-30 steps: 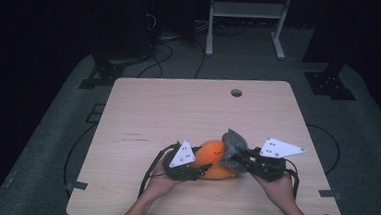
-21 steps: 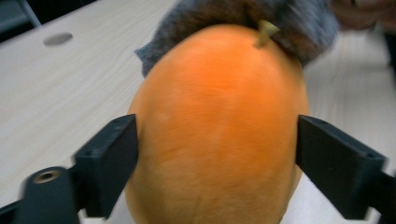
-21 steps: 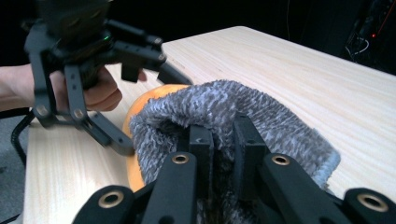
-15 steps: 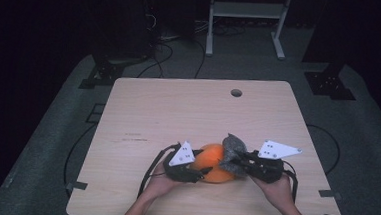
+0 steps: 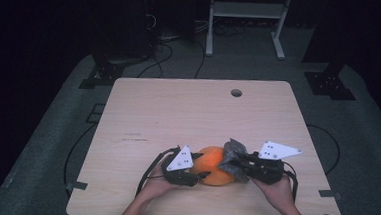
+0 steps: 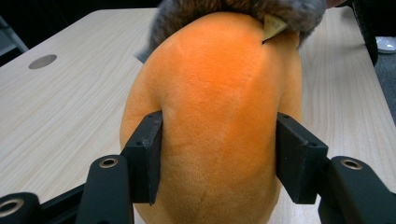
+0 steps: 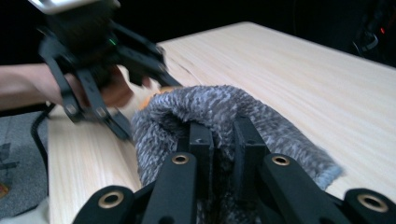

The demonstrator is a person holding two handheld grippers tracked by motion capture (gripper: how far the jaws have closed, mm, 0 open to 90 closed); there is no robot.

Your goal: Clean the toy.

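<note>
No shift since before — orange plush (image 6: 215, 116) between left claw (image 6: 217, 158) pads

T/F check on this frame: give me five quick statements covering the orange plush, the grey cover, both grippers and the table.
1. The left gripper has its fingers pressed on both sides of the orange plush. True.
2. The right gripper is open and holds nothing. False: its fingers pinch the grey fuzzy cover.
3. The grey fuzzy cover sits at the end of the orange plush that is far from the left gripper. True.
4. The orange plush lies at the far edge of the table, next to the round hole. False: it is near the person's edge, between the two grippers.
5. The plush is blue. False: it is orange.
</note>
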